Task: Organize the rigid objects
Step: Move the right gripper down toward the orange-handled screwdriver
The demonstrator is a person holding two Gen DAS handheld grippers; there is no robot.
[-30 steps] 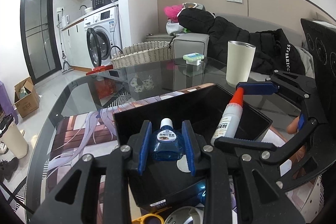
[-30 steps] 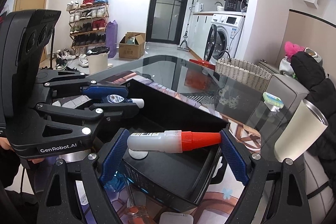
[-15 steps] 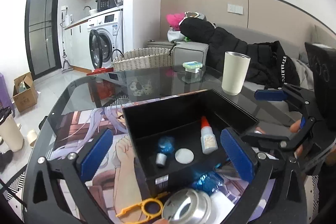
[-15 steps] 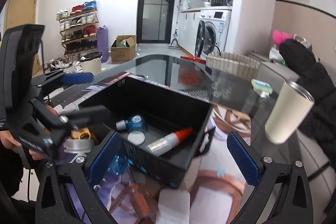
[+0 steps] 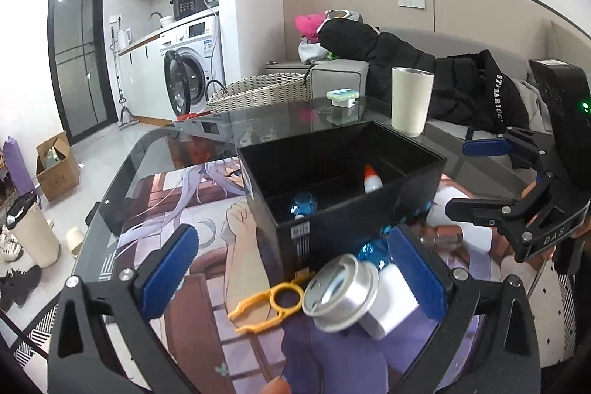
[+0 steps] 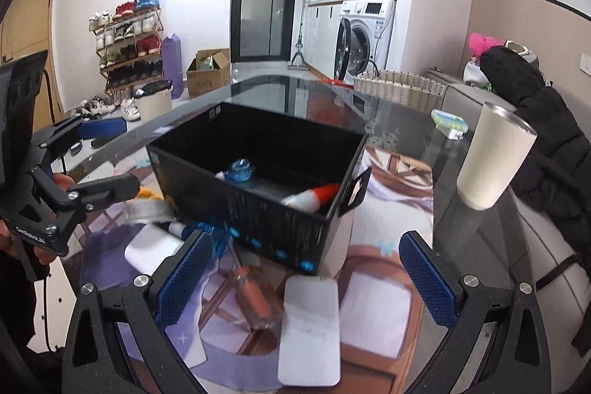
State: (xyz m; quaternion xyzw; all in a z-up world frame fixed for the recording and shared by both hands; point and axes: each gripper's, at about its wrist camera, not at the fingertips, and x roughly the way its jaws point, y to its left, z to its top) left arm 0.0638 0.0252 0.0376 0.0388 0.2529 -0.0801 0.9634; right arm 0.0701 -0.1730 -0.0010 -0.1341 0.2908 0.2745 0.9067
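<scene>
A black open box stands on the printed mat. Inside it lie a small blue bottle and a white glue bottle with a red tip. My left gripper is open in front of the box, over a silver tin, a white block and a yellow plastic tool. In the right wrist view, my right gripper is open before the box, above an amber-handled screwdriver and a white card. Neither gripper holds anything.
A cream tumbler and a small green-lidded case stand on the glass table beyond the box. A wicker basket sits at the far edge. A black jacket lies on the sofa to the right.
Both grippers opened and let go: the blue bottle and the glue bottle now lie in the box. Both grippers have drawn back from the box toward the near objects.
</scene>
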